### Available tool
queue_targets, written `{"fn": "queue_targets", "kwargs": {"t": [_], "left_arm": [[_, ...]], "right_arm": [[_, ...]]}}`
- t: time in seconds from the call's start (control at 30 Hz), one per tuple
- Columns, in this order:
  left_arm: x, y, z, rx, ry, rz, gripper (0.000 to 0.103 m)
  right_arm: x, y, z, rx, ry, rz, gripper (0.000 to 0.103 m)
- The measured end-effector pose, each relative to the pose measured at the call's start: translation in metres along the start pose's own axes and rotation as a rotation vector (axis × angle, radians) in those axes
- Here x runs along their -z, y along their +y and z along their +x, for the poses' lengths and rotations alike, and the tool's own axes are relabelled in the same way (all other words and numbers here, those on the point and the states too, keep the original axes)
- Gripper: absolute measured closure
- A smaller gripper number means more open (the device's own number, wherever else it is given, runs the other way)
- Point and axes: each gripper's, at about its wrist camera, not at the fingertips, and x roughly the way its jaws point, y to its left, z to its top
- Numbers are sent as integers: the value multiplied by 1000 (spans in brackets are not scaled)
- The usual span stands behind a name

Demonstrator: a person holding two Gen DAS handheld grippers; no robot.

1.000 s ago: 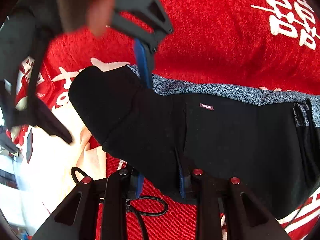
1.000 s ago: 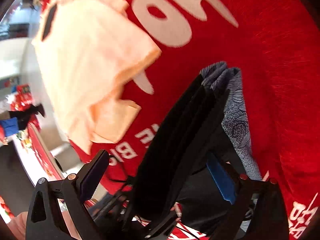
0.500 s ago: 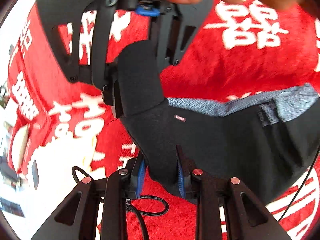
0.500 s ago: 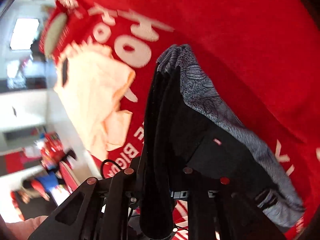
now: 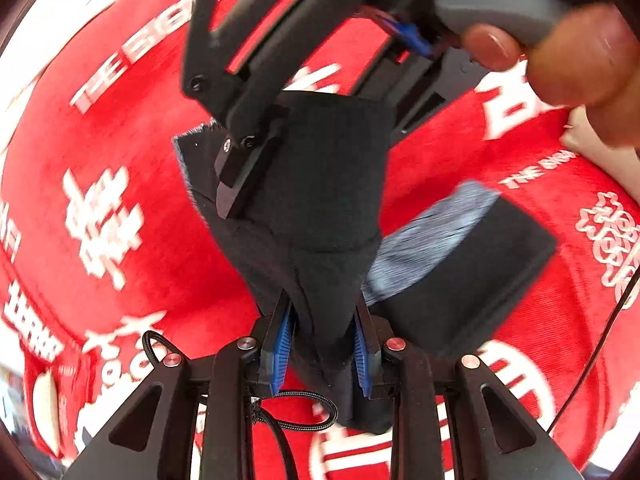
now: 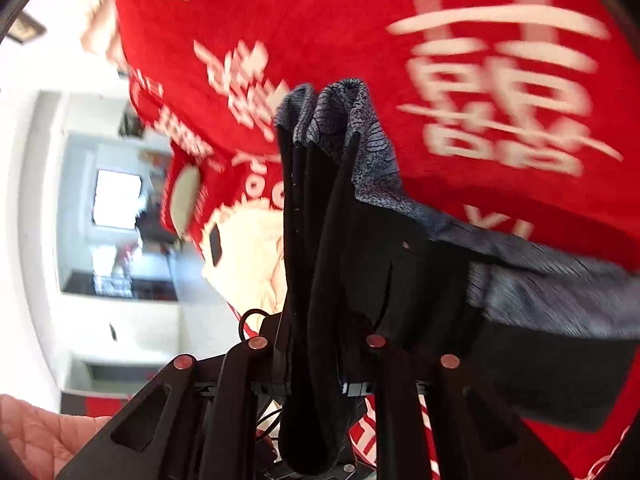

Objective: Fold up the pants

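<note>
The black pants (image 5: 328, 216) with a grey patterned waistband (image 5: 424, 240) hang in the air over the red cloth. My left gripper (image 5: 322, 344) is shut on a black fold of them, blue pads on both sides. My right gripper (image 6: 316, 360) is shut on a bunched black edge of the pants (image 6: 316, 240); its grey waistband (image 6: 348, 116) stands up ahead. In the left wrist view the right gripper (image 5: 256, 160) grips the upper end of the same fold, held by a hand (image 5: 560, 52).
A red cloth with white lettering (image 5: 120, 208) covers the surface below. A pale peach garment (image 6: 248, 256) lies near its edge in the right wrist view. A room with a window (image 6: 116, 200) lies beyond. A black cable (image 5: 592, 360) runs at the right.
Both grippers have lifted and swung the pants; the fold between them now hangs narrower and more upright. The right gripper has come closer above the left one.
</note>
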Motion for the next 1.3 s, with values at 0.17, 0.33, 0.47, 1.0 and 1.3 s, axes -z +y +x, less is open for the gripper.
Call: {"fn": "queue_targets", "kwargs": {"t": [0.17, 0.33, 0.47, 1.0, 1.3], "left_arm": [[-26, -63, 4, 61, 0, 100, 75], [-34, -118, 28, 104, 44, 179, 75], [-32, -158, 54, 109, 97, 228, 75], [-10, -133, 54, 108, 165, 130, 32], [-4, -26, 77, 92, 274, -245, 32]], "right_arm": [[38, -60, -60, -32, -107, 91, 85], [70, -127, -91, -54, -175, 198, 86], [92, -183, -105, -48, -204, 278, 86], [130, -231, -101, 254, -186, 376, 44], [150, -193, -124, 482, -225, 318, 62]]}}
